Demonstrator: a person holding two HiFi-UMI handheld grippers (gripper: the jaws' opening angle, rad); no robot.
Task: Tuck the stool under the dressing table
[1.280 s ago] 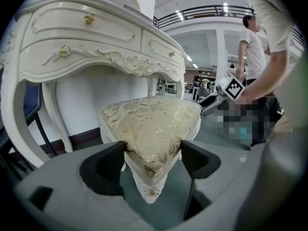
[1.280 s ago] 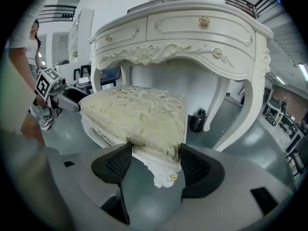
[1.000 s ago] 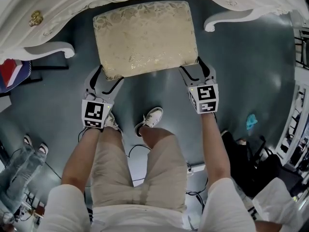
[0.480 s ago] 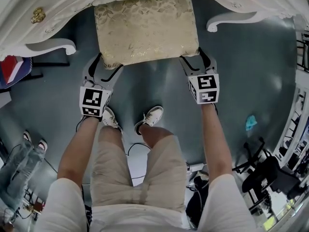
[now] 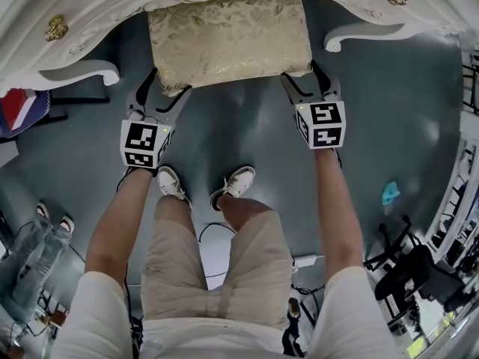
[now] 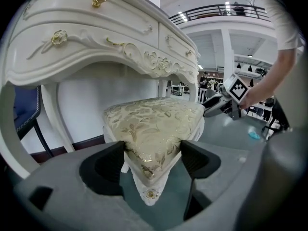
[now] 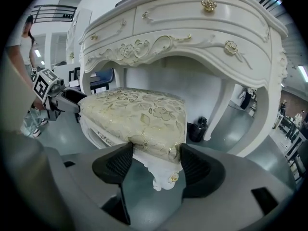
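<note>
The stool (image 5: 228, 40) has a cream and gold floral cushion on a white carved frame; its far edge sits under the white dressing table (image 5: 90, 21). My left gripper (image 5: 163, 94) is shut on the stool's near left corner (image 6: 151, 155), jaws pressed against the cushion on both sides. The right gripper (image 5: 307, 81) is shut on the near right corner (image 7: 156, 150) the same way. Across the cushion, each gripper view shows the other gripper. The stool's legs are hidden.
The dressing table's curved legs (image 5: 75, 73) (image 5: 359, 32) stand either side of the stool, with gold drawer knobs (image 5: 54, 27) above. The person's feet (image 5: 232, 184) are on the grey floor behind the stool. Cables and chairs (image 5: 404, 268) lie lower right; a dark chair (image 6: 24, 109) stands left.
Both grippers have pushed the stool forward, away from the person. More of the cushion now lies beneath the table's front edge.
</note>
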